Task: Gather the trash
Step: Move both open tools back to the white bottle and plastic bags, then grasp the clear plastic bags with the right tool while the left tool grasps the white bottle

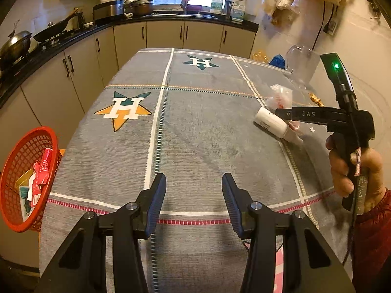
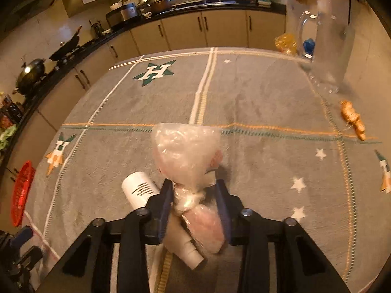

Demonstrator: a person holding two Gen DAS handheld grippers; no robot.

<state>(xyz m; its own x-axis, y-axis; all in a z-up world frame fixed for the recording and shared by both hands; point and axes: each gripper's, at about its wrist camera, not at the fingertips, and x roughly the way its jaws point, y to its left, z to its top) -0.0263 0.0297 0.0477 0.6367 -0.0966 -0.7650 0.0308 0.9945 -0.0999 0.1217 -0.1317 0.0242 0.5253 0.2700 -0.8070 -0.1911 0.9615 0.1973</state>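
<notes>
Now, taking the grey tablecloth point(image 1: 195, 134) as our landmark and working left to right: off its left edge sits the red basket point(image 1: 27, 178), which already holds red and white packaging. Over the cloth's near edge we hold the left gripper point(image 1: 194, 188) with its jaws wide apart and nothing between them.

Further right on the cloth lie the white bottle point(image 1: 273, 125) on its side and the knotted plastic bag point(image 2: 188, 156), the two touching each other. Our right gripper point(image 2: 193, 204) straddles the bag's twisted neck; the jaws look partly apart, close to the plastic, and we cannot tell whether they already pinch it.

We judge the step in hand to be grasping the bag. To do it well, we should close on the knot itself, where the film is bunched and firm, and keep the left pad clear of the bottle so it is not dragged along. Near the cloth's right edge rest a golden wrapper point(image 2: 353, 120) and a clear jug point(image 2: 325, 48).
</notes>
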